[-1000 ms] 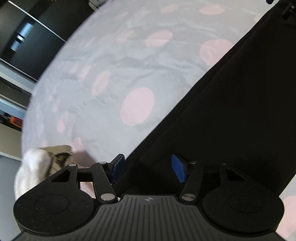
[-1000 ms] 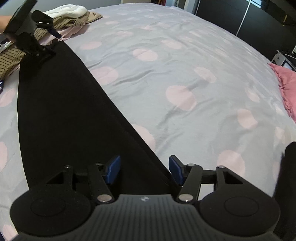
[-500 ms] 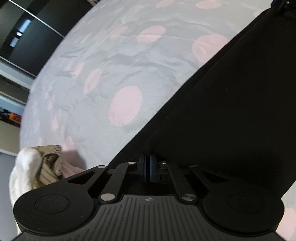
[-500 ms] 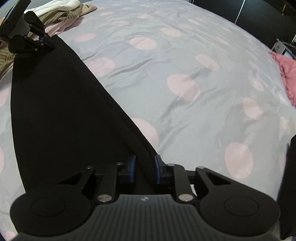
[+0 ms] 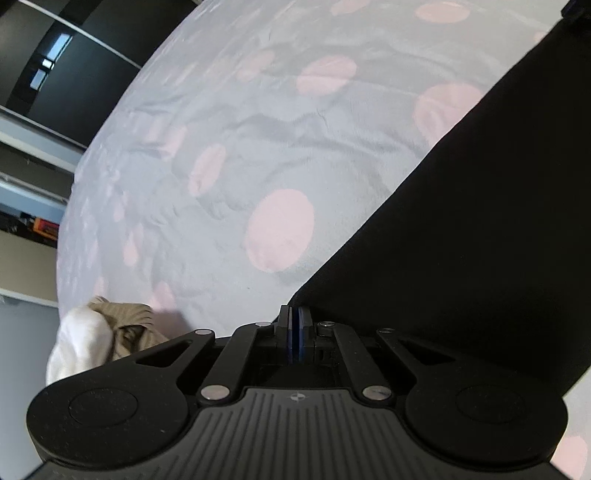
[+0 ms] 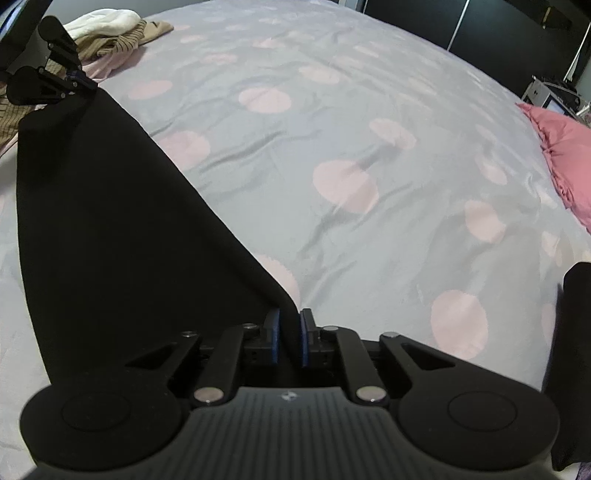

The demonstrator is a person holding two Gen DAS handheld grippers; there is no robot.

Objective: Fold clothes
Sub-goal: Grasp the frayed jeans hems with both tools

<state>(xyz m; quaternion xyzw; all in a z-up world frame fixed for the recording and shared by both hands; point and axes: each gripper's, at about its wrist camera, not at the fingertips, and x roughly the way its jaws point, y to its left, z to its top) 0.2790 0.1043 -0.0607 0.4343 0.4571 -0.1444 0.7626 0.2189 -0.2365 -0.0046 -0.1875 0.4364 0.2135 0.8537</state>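
Pinching the black garment (image 6: 110, 221) at two corners, I hold my left gripper (image 5: 294, 334) and right gripper (image 6: 289, 338) clamped above the dotted bedsheet (image 6: 369, 147).

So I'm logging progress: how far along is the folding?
Early. Done: both corners gripped, left gripper and right gripper shut on the black garment. In hand: lifting its edge off the bed. Left: the fold itself, and the pile of clothes.

The black garment (image 5: 461, 229) runs off the frame's right edge, its clamped corners hidden between blue pads (image 6: 274, 338).
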